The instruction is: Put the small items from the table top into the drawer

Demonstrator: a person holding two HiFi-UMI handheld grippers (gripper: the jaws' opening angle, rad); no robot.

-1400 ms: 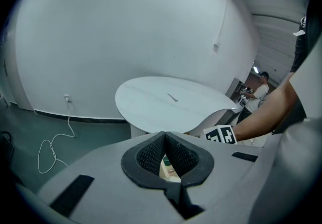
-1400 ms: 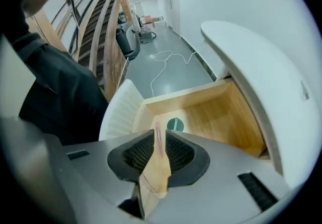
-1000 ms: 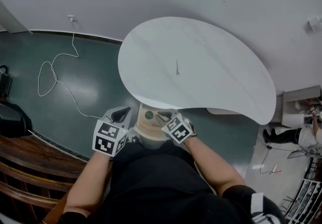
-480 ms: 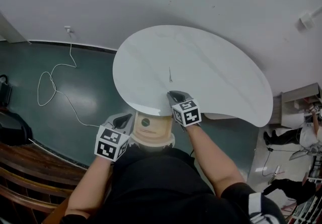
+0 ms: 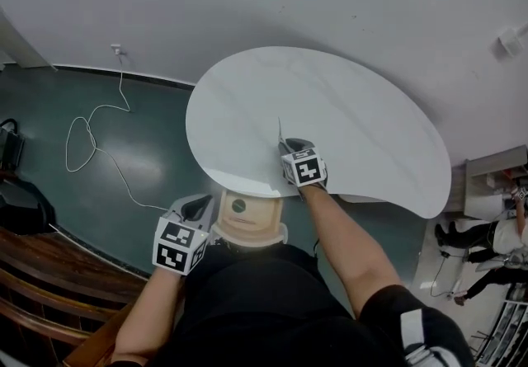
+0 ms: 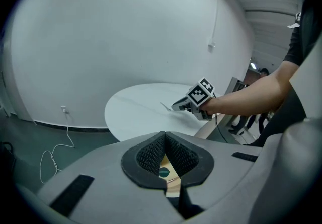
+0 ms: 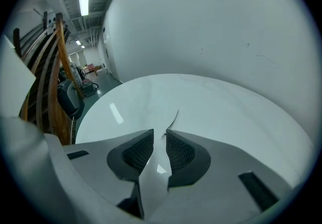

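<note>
A thin dark curved strip (image 5: 279,128) lies on the white kidney-shaped table (image 5: 363,110). My right gripper (image 5: 285,143) is low over the table right behind it. In the right gripper view the strip (image 7: 174,117) has its near end between the fingertips of the right gripper (image 7: 160,132). Those jaws are opening and the pads do not press on it. Below the table's near edge a pale wooden drawer (image 5: 257,227) stands pulled out with a green round item (image 5: 238,205) inside. My left gripper (image 5: 199,204) hangs beside the drawer's left, its tips together on nothing.
A white cable (image 5: 89,133) loops over the green floor to a wall socket (image 5: 115,30). Dark wooden rails (image 5: 45,279) run along the lower left. People stand far off at the right (image 5: 483,233).
My right gripper has gone from over the drawer up onto the table, to the thin strip. The left gripper has stayed beside the drawer.
</note>
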